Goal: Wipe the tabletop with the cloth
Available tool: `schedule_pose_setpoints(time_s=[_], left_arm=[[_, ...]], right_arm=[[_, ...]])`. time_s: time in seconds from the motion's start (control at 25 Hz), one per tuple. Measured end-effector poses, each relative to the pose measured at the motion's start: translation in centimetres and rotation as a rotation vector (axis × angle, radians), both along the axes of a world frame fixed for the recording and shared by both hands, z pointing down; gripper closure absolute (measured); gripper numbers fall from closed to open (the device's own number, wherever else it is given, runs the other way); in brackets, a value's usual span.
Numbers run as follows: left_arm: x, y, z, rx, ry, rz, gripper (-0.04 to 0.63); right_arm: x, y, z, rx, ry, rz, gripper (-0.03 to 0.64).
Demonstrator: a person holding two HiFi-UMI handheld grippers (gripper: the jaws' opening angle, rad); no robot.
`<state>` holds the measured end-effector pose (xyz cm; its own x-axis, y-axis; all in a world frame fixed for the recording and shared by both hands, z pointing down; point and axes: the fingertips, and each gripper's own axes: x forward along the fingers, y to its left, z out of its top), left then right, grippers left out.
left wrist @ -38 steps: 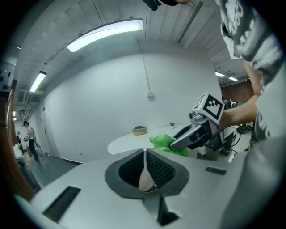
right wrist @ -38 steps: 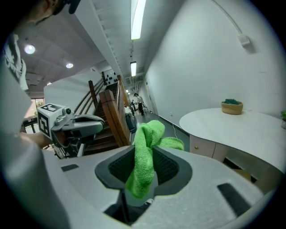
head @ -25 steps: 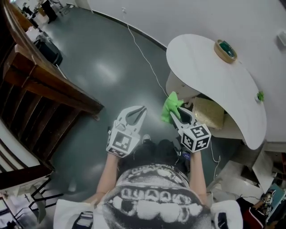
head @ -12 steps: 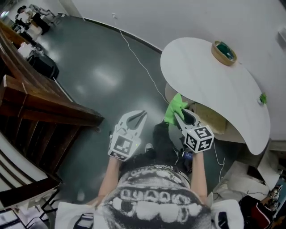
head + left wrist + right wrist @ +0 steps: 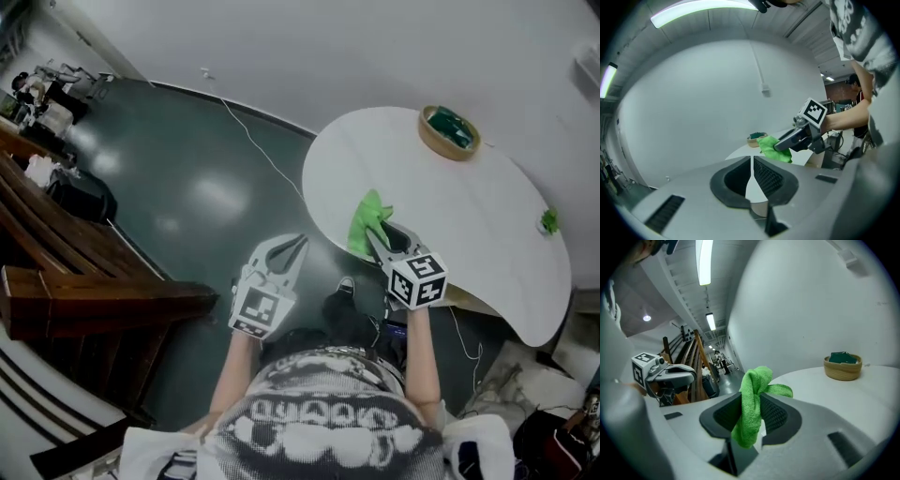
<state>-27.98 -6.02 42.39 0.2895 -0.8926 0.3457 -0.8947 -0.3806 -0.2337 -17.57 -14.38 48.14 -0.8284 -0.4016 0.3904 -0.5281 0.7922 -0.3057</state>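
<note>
Plainly the wiping had not begun. The right gripper (image 5: 375, 232) held the cloth (image 5: 367, 220) over the near edge of the bench (image 5: 469, 216), and from the head view I judged it to be above the white top, not on it. Its fingers (image 5: 778, 416) were clamped on the cloth's middle. The left gripper (image 5: 298, 242) hung off the near side of the bench, over the dark floor (image 5: 187, 187). Its fingers (image 5: 771, 176) were pressed together with nothing between them.

To do this step well, the cloth would need to come down until its loose end lay flat on the bench, with a steady downward press. The strokes should then sweep outward from the near edge and overlap. They should steer round the wooden bowl (image 5: 448, 129) at the far side of the bench (a nudge could push it toward the edge). The grip looked firm, but only a little cloth stuck out beyond the fingertips, so the gripper probably had to tilt to keep hard plastic off the surface.

The cloth itself was bright green, soft and nubbly like microfibre. It was bunched into a thick fold that rose from the fingers, with one short flap drooping toward the bench's centre.
</note>
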Motion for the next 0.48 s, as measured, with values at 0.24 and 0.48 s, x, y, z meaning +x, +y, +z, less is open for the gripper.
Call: schedule_pose_setpoints(time_s=[0.24, 0.48], left_arm=[[1.0, -5.1, 0.4, -0.017, -0.018, 0.016, 0.577], [1.3, -7.3, 1.9, -0.065, -0.033, 0.057, 0.577]], right_arm=[[0.5, -6.6, 1.8, -0.023, 0.011, 0.010, 0.495], [-0.9, -11.8, 3.7, -0.042, 0.026, 0.020, 0.495]])
